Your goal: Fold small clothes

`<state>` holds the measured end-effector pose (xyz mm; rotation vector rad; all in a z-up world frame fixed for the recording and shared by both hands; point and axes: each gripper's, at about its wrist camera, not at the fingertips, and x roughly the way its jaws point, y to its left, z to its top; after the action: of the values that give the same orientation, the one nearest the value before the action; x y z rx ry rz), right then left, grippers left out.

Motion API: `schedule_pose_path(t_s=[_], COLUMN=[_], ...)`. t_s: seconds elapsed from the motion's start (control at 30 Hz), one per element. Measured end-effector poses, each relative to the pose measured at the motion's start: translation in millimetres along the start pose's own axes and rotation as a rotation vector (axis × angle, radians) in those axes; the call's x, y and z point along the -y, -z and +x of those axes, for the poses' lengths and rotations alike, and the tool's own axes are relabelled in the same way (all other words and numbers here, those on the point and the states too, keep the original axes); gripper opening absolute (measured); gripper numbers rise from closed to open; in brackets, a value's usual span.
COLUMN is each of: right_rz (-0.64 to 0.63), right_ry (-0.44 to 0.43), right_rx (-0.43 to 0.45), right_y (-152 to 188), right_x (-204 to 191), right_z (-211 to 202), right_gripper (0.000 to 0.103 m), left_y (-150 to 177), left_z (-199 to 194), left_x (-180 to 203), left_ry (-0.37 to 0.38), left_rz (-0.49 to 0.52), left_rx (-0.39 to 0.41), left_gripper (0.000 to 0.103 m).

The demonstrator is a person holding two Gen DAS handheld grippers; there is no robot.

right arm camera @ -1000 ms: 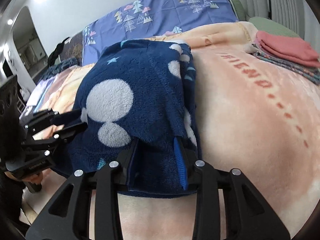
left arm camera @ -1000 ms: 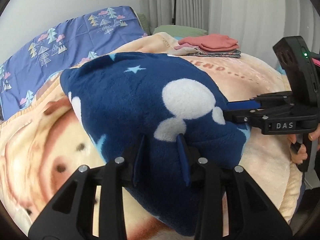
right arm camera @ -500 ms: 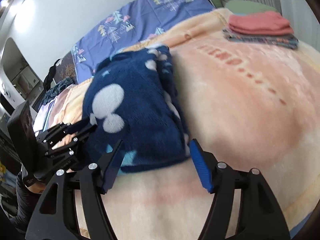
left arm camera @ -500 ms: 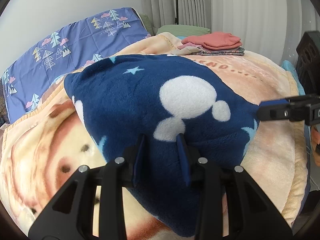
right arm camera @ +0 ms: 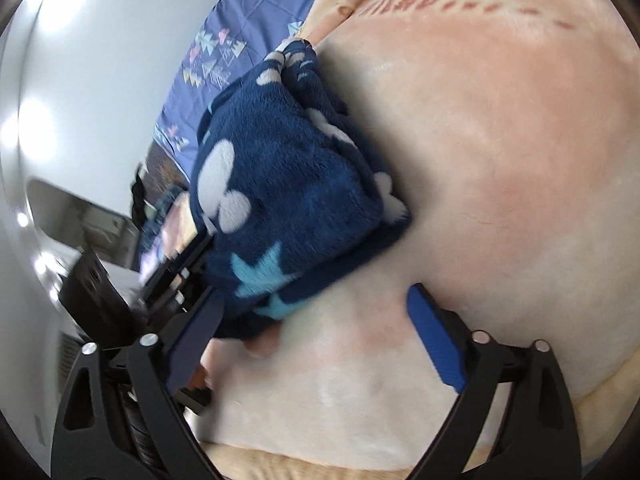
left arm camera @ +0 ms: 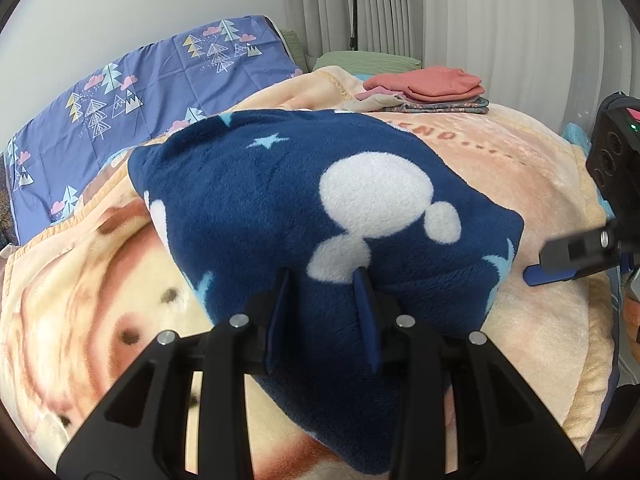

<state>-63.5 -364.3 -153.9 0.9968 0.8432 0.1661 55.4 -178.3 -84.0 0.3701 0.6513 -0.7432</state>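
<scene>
Left gripper (left arm camera: 323, 300) pinching near edge of folded fleece (left arm camera: 320, 216), lying on blanket (left arm camera: 520, 184). Right gripper (right arm camera: 316, 344) spread wide, empty, just beside fleece corner. Risk: one-sided pull could drag or unroll fold; thick pile may slip out. Folded stack (left arm camera: 432, 92) well apart.

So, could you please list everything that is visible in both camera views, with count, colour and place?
fleece garment: 1, navy with white spots and pale blue stars, folded, centre of the bed.
plush blanket: 1, peach and cream, under the garment, covering the bed.
pillow: 1, violet-blue with tree print, far left.
green pillow: 1, far back.
folded clothes stack: 1, coral on top, patterned grey below, far right.
curtains: white, behind the bed.
left tool: 1, black, closed on the garment's near edge.
right tool: 1, black with blue pads, open, off the garment.
</scene>
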Motion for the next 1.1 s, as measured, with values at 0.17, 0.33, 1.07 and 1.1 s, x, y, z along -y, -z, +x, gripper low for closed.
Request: schedule_pose_path(t_s=[0.17,0.33,1.07,1.1], right_rz=[0.078,0.043,0.106,0.103], right_ry=[-0.034,0.0,0.077,0.08], right_rx=[0.023,0.085,0.206,0.207], right_y=[-14.0,-21.5,-16.4,-16.4], right_x=[-4.6,-21.5,-21.1,-21.0], right_z=[23.2,50.2,51.9,52.0], right_gripper=[0.101,0.102,0.087,0.087], left_y=[-0.3,-2.0,-4.0,-4.0], left_z=[0.7,1.7,2.0,1.8], left_x=[-0.5,-0.4,-5.6,-5.7], left_ry=[0.001,0.003,0.022,0.022], left_rz=[-0.008,-0.021,-0.04,-0.041], left_rx=[0.0,-0.003,0.004,0.004], left_gripper=[0.033,0.033,0.033,0.033])
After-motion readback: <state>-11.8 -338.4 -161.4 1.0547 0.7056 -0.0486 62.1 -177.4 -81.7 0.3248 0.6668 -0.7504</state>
